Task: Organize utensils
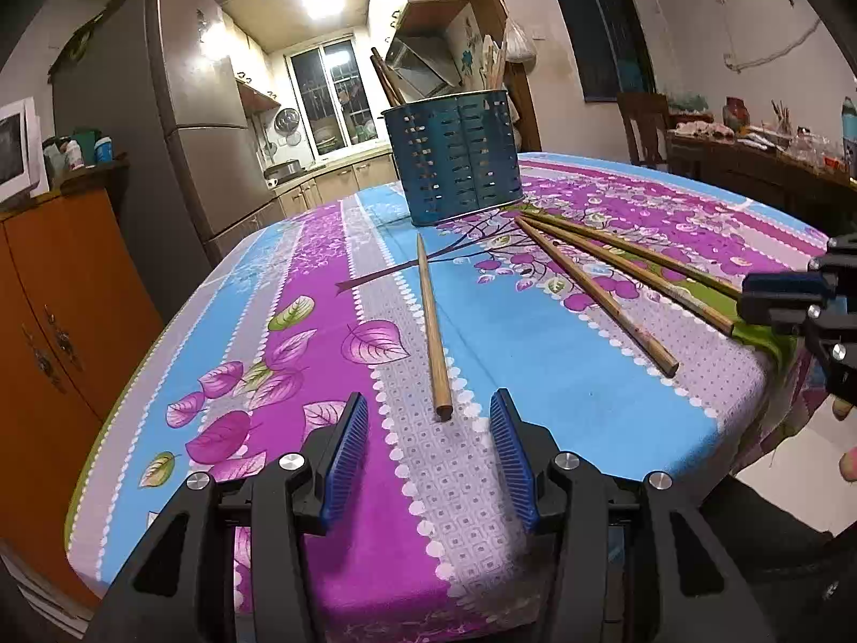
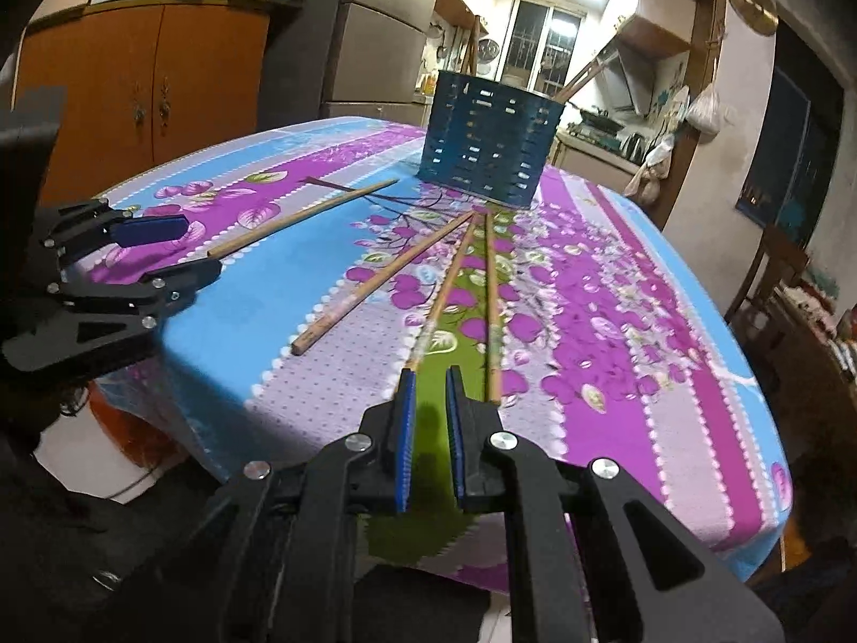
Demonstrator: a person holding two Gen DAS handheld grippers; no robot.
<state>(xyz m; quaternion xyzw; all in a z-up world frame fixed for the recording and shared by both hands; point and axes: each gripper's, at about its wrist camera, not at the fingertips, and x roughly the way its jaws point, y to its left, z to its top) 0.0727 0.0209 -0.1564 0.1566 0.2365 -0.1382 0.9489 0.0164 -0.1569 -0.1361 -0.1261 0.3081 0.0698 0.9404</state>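
A blue perforated utensil holder (image 1: 455,155) (image 2: 490,144) stands upright on the flowered tablecloth (image 1: 321,321) with a few sticks in it. One wooden chopstick (image 1: 431,321) (image 2: 305,214) lies alone. Its near end sits just at the fingertips of my left gripper (image 1: 428,407) (image 2: 198,252), which is open and not touching it. Three more chopsticks (image 1: 605,289) (image 2: 385,273) fan out from the holder's foot. My right gripper (image 2: 431,375) (image 1: 782,289) hovers at their near ends, its pads almost together over green cloth with nothing between them. One chopstick tip ends at its left finger.
The table's near edge drops off just under both grippers. An orange cabinet (image 1: 59,332) (image 2: 150,80) and a fridge (image 1: 182,107) stand to the left. A wooden chair (image 1: 643,123) and a cluttered side table (image 1: 760,150) are on the right.
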